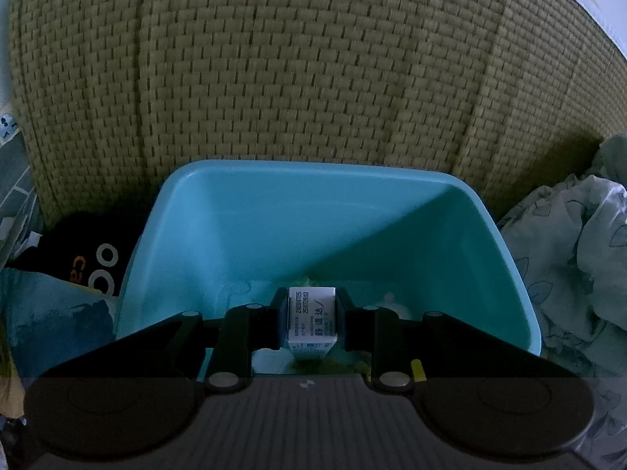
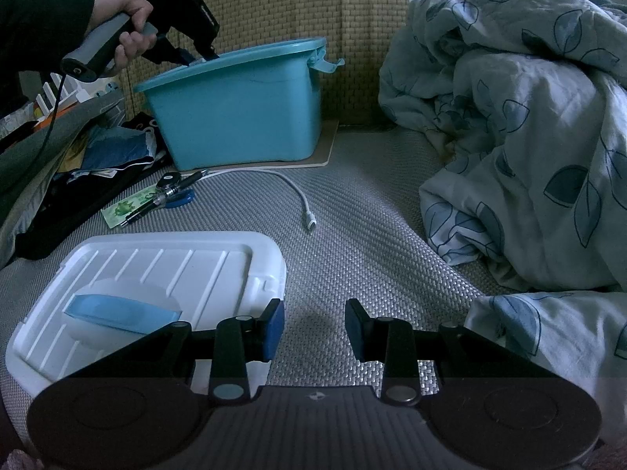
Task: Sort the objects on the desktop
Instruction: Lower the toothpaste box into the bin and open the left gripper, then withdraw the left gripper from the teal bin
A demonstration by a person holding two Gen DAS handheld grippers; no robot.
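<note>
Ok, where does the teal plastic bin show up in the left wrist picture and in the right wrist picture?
Left wrist view: the teal bin fills the lower middle, seen from above, with the left gripper holding a small white box over it.
Right wrist view: the teal bin stands upper left of centre, seen from the side, the left gripper at its near rim.
Shared landmark: the woven straw backrest behind the bin.

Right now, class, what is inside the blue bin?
Inside the blue bin, the left gripper holds a small white box low between its jaws. Beneath it lie something green and a pale item. The gripper body hides the near floor.
</note>
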